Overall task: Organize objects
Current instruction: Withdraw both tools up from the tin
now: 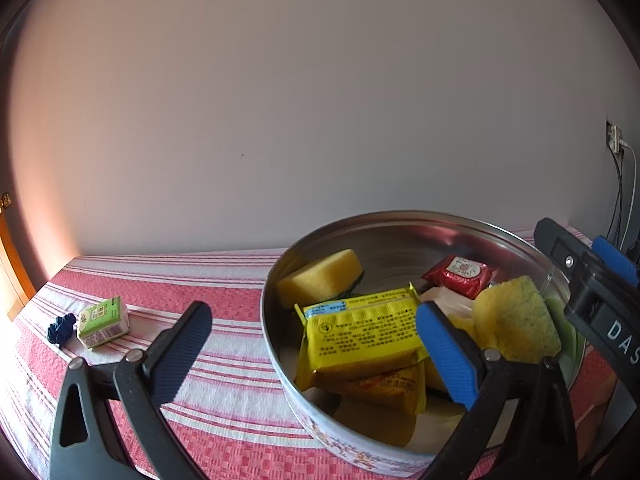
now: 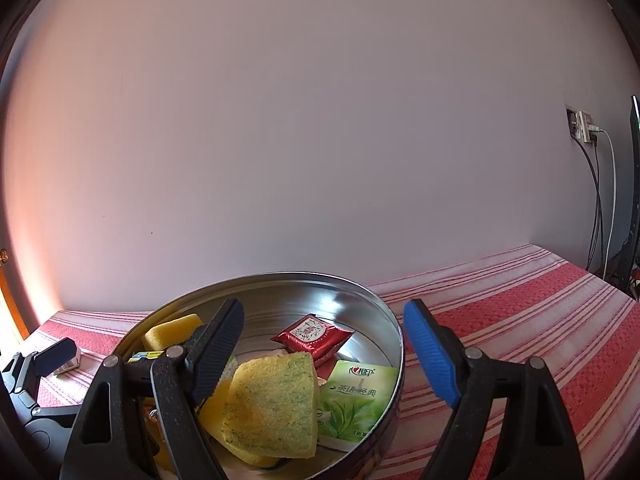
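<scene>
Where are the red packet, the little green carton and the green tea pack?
red packet (image 2: 313, 335), right wrist view, middle of its printed face.
green carton (image 1: 104, 322), left wrist view, its front face, on the tablecloth.
green tea pack (image 2: 354, 400), right wrist view, middle of its front.

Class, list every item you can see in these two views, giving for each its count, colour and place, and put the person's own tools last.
round tin: one, silver metal, on the cloth
sponges: at least two, yellow, one flecked green, inside the tin
yellow packet: one, printed, inside the tin
red sachet: one, inside the tin, far side
green tea packet: one, inside the tin
small carton: one, green and white, on the cloth left of the tin
dark blue item: one, beside the carton; kind unclear
tablecloth: one, red and white striped
wall socket: one, with cables
left gripper: open, empty
right gripper: open over the tin
</scene>
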`<state>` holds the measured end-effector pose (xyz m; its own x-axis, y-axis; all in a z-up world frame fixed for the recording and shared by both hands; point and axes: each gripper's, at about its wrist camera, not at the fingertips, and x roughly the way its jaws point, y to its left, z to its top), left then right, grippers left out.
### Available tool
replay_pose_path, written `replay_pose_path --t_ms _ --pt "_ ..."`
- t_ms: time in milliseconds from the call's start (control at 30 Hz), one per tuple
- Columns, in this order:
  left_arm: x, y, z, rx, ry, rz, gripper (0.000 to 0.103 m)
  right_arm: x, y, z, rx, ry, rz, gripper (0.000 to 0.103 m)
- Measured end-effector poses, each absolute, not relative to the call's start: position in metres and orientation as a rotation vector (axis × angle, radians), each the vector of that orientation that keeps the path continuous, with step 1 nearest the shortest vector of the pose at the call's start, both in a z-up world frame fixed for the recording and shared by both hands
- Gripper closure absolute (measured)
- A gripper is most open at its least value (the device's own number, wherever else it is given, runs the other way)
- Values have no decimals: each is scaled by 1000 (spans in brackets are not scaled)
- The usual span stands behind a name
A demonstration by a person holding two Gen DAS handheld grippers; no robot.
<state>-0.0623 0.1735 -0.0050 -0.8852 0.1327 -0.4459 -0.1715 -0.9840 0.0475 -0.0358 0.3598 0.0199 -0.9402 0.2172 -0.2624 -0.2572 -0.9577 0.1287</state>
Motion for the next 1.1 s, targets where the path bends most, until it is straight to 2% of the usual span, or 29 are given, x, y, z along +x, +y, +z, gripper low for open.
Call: replay_pose_path --t_ms 633,900,1100 --pt "-41 139 -1 -622 97 2969 0 -7 345 26 -232 228 2850 13" --pt "-29 111 -2 -634 67 2961 0 11 327 25 -231 288 2813 13" --pt "-23 87 -3 -633 96 2984 0 17 288 27 -232 173 2859 13"
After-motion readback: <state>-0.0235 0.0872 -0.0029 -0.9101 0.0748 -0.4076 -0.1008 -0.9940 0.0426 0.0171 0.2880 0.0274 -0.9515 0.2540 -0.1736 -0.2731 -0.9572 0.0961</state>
